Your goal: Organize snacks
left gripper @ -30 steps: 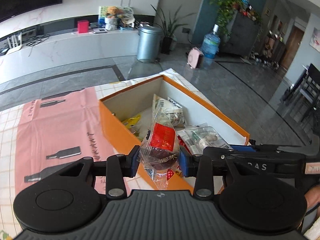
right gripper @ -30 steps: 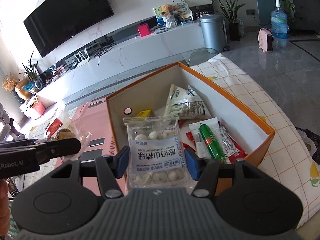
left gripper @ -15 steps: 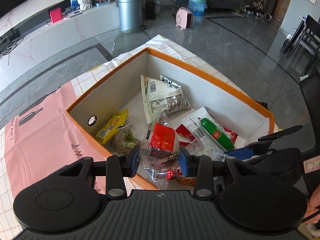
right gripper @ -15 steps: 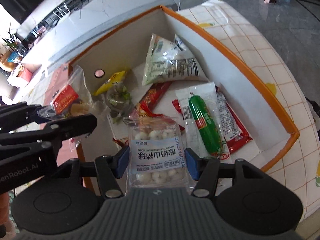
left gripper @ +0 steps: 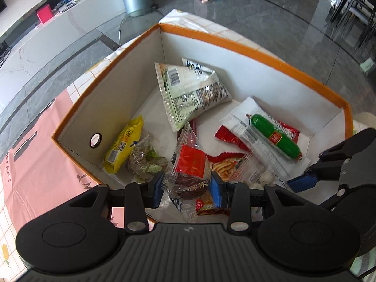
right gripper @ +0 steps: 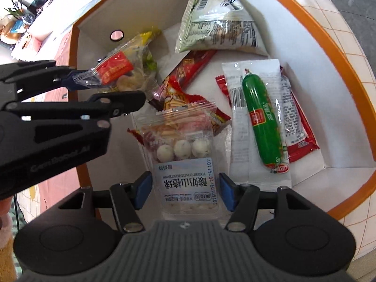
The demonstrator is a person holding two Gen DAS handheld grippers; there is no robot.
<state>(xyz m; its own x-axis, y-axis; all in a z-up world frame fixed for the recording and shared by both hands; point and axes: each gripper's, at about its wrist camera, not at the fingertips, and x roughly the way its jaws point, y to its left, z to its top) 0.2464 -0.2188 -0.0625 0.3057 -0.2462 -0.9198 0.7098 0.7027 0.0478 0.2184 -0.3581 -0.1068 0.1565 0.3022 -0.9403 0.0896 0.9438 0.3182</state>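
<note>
Left wrist view
Left gripper (left gripper: 186,186): clenched on a clear-wrapped dark pastry (left gripper: 188,174) with a red label; both blue pads press the wrapper's sides.
Pastry's place: hanging above the near end of the orange-rimmed box (left gripper: 258,47), not resting on the floor of it.
Box: white inside, orange outside, standing on a checked tablecloth (left gripper: 199,21) beside a pink sheet (left gripper: 40,162) printed with bottle shapes.
Box contents: a yellow snack pack (left gripper: 124,145) in the left corner by a round hole, a clear bag of greenish food (left gripper: 145,162) touching it, a pale green triangular bag (left gripper: 190,91) toward the far corner, a green sausage (left gripper: 273,136) on white and red wrappers at the right.
Right gripper (left gripper: 303,181): its blue-tipped fingers enter from the right edge, over the box's near right part.

Right wrist view
Right gripper (right gripper: 185,188): a clear bag of white yogurt hawthorn balls (right gripper: 183,162) sits between the blue pads; narrow gaps show on both sides, so whether they still pinch it I cannot tell.
Ball bag's place: over the box floor, its top edge lying across a red strip-snack pack (right gripper: 178,94).
Left gripper (right gripper: 94,89): reaches in from the left, gripping the pastry packet (right gripper: 117,72) above the box's left corner.
Sausage (right gripper: 263,119): right of the ball bag, lying lengthwise on its white wrapper, red packets beneath.
Triangular bag (right gripper: 218,28): at the far end of the box.
</note>
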